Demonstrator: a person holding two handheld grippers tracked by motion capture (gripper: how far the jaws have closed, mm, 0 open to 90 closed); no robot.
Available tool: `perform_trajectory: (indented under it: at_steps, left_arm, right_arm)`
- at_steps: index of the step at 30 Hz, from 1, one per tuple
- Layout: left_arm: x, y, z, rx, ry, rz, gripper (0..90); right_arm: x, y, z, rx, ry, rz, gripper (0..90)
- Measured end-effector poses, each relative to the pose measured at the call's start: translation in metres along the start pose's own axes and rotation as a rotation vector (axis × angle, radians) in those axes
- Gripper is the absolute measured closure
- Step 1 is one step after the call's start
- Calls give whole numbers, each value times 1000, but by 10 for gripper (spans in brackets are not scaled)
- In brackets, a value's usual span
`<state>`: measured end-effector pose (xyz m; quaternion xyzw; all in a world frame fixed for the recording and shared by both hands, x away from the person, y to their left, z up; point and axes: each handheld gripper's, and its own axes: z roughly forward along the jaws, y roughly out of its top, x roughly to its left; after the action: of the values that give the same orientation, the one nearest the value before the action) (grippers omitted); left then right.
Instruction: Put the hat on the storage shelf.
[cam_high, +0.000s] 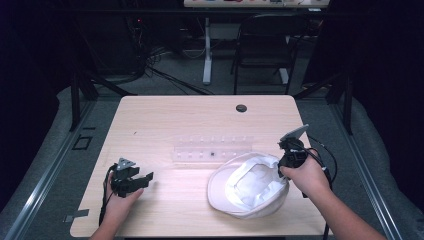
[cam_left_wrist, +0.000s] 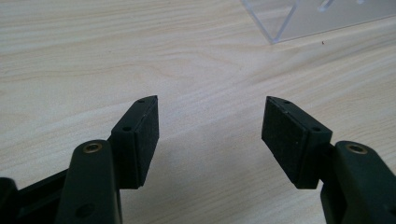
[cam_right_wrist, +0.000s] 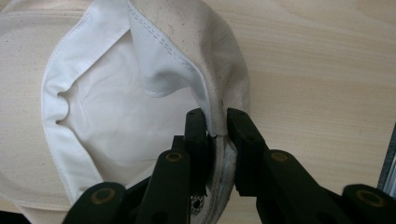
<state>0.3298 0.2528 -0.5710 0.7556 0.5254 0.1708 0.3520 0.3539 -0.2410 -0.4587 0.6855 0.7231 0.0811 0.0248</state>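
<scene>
Here, one moment at a pale wooden table (cam_high: 165, 112), read from left to right.

Left gripper (cam_high: 131, 181): it is held low over bare wood at the table's left, well apart from the cap. In the left gripper view its jaws are spread wide with nothing between them, only wood grain being seen in the gap. It is judged to be kept in reserve, ready to be brought in once the cloth needs a second hold.

Clear rack (cam_high: 212, 149): a transparent plastic stand is set at the table's middle, just beyond the cap; its corner is also caught at the top of the left gripper view. Its purpose cannot be told.

Cap (cam_high: 247, 185): a cream cloth cap is laid upside down at right of centre, its white lining turned upward and its brim pointing toward the left.

Right gripper (cam_right_wrist: 216, 125): its jaws are closed on the cap's right-hand rim, the folded edge being pinched between the two pads. The rim is drawn up slightly at the pinch, so the hold is judged to be meant for lifting or turning the cap.

Count: two grippers, one cap, one clear rack, one table.
</scene>
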Motion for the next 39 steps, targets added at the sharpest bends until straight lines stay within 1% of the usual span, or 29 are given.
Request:
perform_trajectory:
  at_steps: [1,3,5,6,7,8,12,14,15,16,17,18,19,20,21,22,23,24,27,29,30,31,34,36,38,39]
  left_arm:
    - [0,0,0,0,1,0,370]
    - [0,0,0,0,1,1,370]
    - [0,0,0,-1,1,1,370]
    - [0,0,0,-1,2,2,370]
    - [0,0,0,-1,2,2,370]
    - [0,0,0,0,2,2,370]
    - [0,0,0,1,3,1,370]
    - [0,0,0,-1,3,0,370]
    - [0,0,0,-1,2,0,370]
    - [0,0,0,-5,2,-4,370]
    - [0,0,0,-5,2,-4,370]
    - [0,0,0,-2,3,-2,370]
    - [0,0,0,-3,4,-3,370]
    - [0,0,0,-2,4,-3,370]
    - [0,0,0,-3,4,-4,370]
    - [0,0,0,-3,4,-4,370]
    - [0,0,0,-3,4,-4,370]
    - [0,0,0,-3,4,-4,370]
    - [0,0,0,-3,3,-3,370]
    - [0,0,-1,1,-1,-2,370]
    - [0,0,-1,0,-2,-3,370]
    - [0,0,-1,0,-2,-4,370]
    - [1,0,-1,1,-1,-4,370]
    - [0,0,0,2,-1,-4,370]
    - [0,0,0,1,-1,-3,370]
    - [0,0,0,1,-1,-3,370]
  right_arm:
    - [1,1,-4,22,-11,-14,791]
    - [1,2,-6,26,-20,-18,792]
    - [3,4,-10,15,-3,-12,792]
    - [3,4,-11,17,-2,-14,793]
    - [3,6,-15,28,-14,-28,793]
    - [5,6,-15,13,-12,-13,793]
    - [6,10,-24,32,-6,-17,793]
    - [6,11,-26,41,-8,-19,793]
    - [7,12,-28,41,5,-17,793]
    - [6,13,-30,54,2,-24,793]
    - [8,13,-31,46,2,-13,793]
    - [8,14,-32,54,5,-18,793]
    - [9,15,-35,60,-6,-26,793]
    - [10,15,-36,62,-7,-27,793]
    - [11,16,-38,65,-5,-29,793]
    - [13,16,-39,42,3,-4,793]
    - [13,18,-43,64,6,-18,793]
    - [13,18,-46,74,4,-24,794]
    - [15,21,-54,81,25,-15,794]
    - [17,23,-60,61,38,1,794]
    - [17,23,-60,61,38,1,794]
    - [18,24,-65,68,34,-5,794]
    - [19,25,-70,64,30,-6,794]
    - [19,26,-76,77,27,-13,795]
    - [19,27,-78,78,24,-10,794]
    - [21,27,-80,69,26,-3,794]
